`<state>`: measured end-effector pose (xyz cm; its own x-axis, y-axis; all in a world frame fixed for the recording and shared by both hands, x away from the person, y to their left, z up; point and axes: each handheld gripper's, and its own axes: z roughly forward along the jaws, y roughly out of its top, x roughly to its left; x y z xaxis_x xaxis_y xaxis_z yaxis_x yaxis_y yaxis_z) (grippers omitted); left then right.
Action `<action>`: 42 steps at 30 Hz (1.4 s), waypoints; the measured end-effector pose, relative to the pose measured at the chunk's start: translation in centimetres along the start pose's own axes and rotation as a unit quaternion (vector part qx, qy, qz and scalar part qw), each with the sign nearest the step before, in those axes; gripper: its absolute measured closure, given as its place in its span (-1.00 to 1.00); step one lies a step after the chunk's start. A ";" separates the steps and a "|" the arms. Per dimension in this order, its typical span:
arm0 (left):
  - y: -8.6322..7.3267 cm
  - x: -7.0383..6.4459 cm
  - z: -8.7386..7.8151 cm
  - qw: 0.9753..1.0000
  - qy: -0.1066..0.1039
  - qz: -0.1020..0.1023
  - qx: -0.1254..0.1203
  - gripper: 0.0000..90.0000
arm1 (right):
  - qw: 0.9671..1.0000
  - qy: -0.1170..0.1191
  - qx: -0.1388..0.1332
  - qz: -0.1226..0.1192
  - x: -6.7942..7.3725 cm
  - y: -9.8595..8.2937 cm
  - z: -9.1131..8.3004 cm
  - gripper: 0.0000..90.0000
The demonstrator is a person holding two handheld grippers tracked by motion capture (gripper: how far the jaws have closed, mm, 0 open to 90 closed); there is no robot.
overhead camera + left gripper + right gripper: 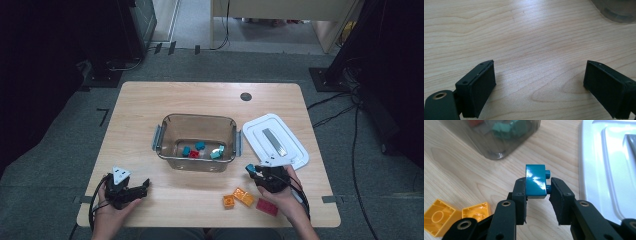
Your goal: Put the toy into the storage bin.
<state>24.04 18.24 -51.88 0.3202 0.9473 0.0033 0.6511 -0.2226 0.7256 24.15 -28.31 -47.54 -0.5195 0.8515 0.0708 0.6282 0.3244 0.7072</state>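
My right gripper (pixel 251 171) (pixel 538 195) is shut on a teal brick (pixel 535 180) (pixel 249 168), held just above the table between the clear tub (pixel 197 142) (pixel 496 140) and the white lid (pixel 275 141) (pixel 609 167). Its studs point toward the lid. The tub holds several teal bricks (pixel 200 146) and a red one (pixel 194 154). Two orange bricks (pixel 244 196) (pixel 228 201) and a red brick (pixel 267 206) lie on the table by my right hand. My left gripper (pixel 145 186) (pixel 539 85) rests open at the front left over bare wood.
The wooden table (pixel 150 105) has a dark round grommet (pixel 245 96) at the back. Dark equipment and cables surround the table on the floor. Bare wood lies between the tub and my left gripper.
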 end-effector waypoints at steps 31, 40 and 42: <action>0.0 0.0 0.0 1.000 -0.004 0.004 0.000 -0.77 | 0.997 0.004 -0.069 -0.023 1.0 7.7 -4.0 0.51; 0.0 0.0 0.0 1.000 -0.005 0.005 -0.001 -0.77 | 0.995 0.031 -0.075 -0.051 3.6 10.3 -2.5 0.50; 0.0 0.0 0.0 1.000 -0.005 0.005 -0.001 -0.77 | 0.995 0.036 -0.068 -0.057 4.1 10.8 -1.9 0.50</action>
<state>24.04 18.19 -51.90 0.3333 0.9428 0.0034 0.6459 -0.2310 0.7276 27.69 -22.06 -38.33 -0.6262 0.7790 0.0306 0.4811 0.3553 0.8014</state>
